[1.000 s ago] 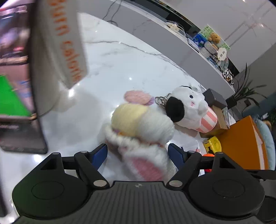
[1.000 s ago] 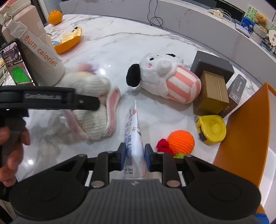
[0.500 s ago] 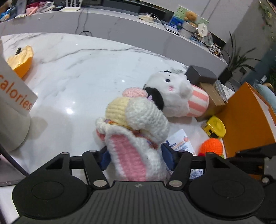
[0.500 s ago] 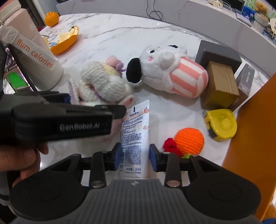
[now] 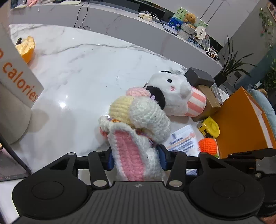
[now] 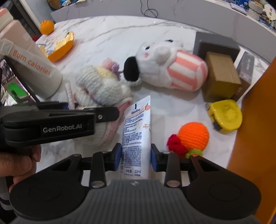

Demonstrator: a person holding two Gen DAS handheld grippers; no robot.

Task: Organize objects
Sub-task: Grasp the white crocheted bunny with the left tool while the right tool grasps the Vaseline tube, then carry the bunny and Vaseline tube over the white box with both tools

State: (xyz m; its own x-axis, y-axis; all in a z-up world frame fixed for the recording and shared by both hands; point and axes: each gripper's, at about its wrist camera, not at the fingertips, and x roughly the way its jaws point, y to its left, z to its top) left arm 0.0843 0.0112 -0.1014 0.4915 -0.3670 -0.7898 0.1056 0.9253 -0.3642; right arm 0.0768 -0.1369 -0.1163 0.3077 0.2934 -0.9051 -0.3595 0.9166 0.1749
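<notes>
crocheted white-and-pink bunny [image 5: 136, 137] is pinched in my left gripper [image 5: 136, 161], beside the plush dog [image 5: 176, 96]; my right gripper [image 6: 136, 157] brackets the lotion tube [image 6: 136, 131] on the marble table [image 5: 82, 69], whether gripping i cannot tell.

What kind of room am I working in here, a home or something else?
Probably an office or showroom reception area, not a kitchen: a long curved marble counter with a raised ledge holding cables and a power strip, plus potted plants behind. Hard to be certain.
</notes>
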